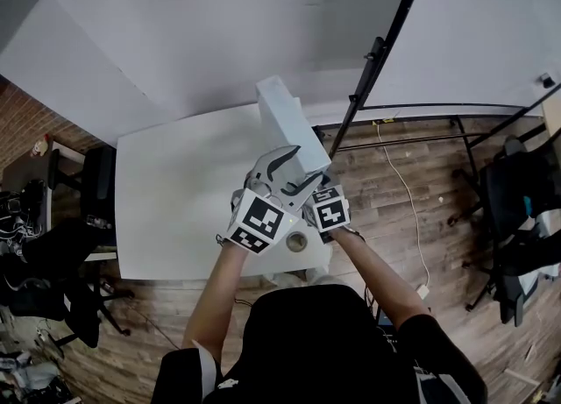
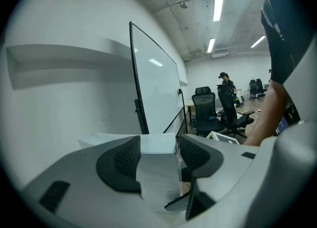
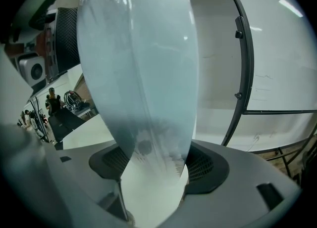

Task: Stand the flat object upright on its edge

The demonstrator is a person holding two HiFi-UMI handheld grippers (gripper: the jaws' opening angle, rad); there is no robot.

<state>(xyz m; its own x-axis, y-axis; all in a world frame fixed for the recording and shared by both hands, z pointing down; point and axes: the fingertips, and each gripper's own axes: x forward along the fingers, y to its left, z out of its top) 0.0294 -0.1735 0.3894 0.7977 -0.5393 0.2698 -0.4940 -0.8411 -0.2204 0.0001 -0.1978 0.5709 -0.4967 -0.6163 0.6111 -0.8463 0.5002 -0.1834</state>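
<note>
The right gripper clamps the flat white panel between its pads. The left gripper flanks the panel with its jaws wide, a slight gap showing at one pad. The panel stands upright near the right edge of the white table; in the head view both grippers hide its base.

Head view looks steeply down; gripper views, seemingly close, share the box
</note>
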